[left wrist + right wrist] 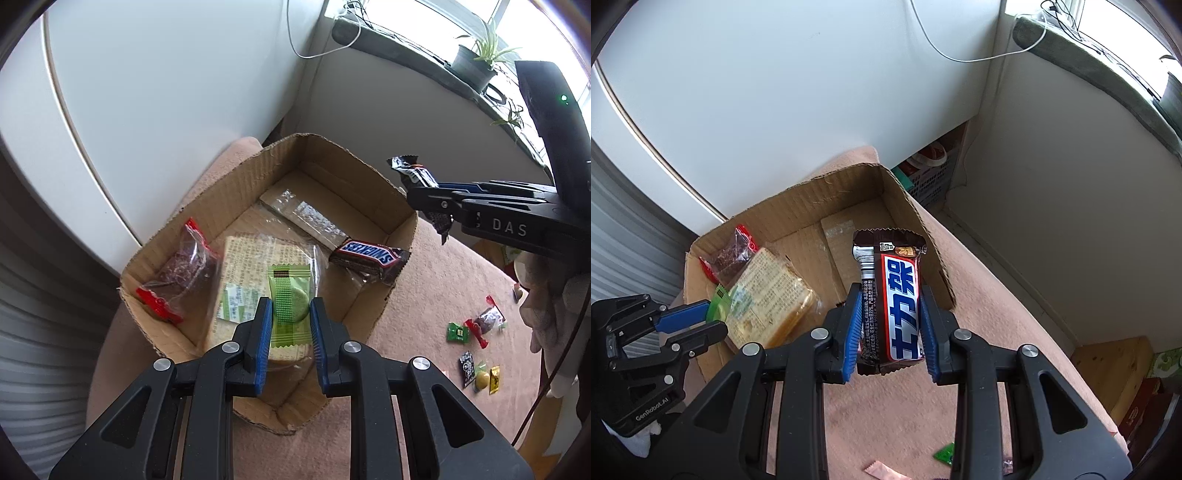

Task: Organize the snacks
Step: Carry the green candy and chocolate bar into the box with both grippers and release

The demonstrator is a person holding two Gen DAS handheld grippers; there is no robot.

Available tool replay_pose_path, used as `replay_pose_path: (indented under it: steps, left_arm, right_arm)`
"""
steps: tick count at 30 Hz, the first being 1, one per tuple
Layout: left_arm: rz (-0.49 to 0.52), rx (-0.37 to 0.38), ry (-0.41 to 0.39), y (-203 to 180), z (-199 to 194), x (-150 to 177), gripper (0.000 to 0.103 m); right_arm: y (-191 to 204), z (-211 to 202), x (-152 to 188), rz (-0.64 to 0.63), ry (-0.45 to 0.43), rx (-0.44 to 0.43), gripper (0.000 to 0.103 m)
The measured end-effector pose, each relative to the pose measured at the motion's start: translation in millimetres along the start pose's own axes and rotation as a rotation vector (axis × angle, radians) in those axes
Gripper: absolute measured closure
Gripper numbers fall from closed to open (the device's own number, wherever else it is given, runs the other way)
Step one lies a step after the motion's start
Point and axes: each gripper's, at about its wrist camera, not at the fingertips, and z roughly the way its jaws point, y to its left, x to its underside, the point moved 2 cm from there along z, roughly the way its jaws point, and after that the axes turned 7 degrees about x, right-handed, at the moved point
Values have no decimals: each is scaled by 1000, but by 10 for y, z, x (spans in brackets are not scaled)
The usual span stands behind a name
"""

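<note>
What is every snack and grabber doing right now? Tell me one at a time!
left gripper: shut on the green snack packet.
green snack packet: held above the box.
right gripper: shut on the chocolate bar.
chocolate bar: held near the box's edge.
cardboard box: open, partly filled.
Snickers bar: leaning on the box wall.
loose candies: lying on the pink cloth.

Home: windowsill plants (480, 55), pink blanket (424, 295).

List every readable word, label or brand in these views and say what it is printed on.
"SNICKERS": brown bar wrapper on the cardboard box rim.
"士力架": bar clamped in the right gripper.
"DAS": side of the right gripper's body.
"GenRobot.AI": left gripper body.
Fine print on the bread bag, the bar's side and the green packet: too small to read.
</note>
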Motion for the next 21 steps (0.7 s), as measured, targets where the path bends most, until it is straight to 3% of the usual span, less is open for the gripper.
replay_pose_path:
  steps: [10, 11, 12, 13, 14, 21]
  left_arm:
    - [-24, 1, -1, 89, -6, -43, 83]
    - [-24, 1, -1, 87, -10, -44, 82]
    - [-25, -2, 3, 88, -6, -47, 75]
    - [-28, -6, 7, 90, -3, -46, 69]
    - [-35, -12, 12, 94, 3, -45, 56]
    - [-36, -13, 1, 59, -25, -31, 52]
  right_arm:
    - [92, 38, -117, 0, -4, -18, 72]
    - [90, 26, -123, 2, -9, -11, 63]
    - [81, 4, -127, 7, -19, -3, 45]
    - [85, -13, -129, 9, -30, 1, 36]
    - [84, -38, -130, 13, -42, 2, 27]
    - [3, -140, -81, 39, -54, 5, 26]
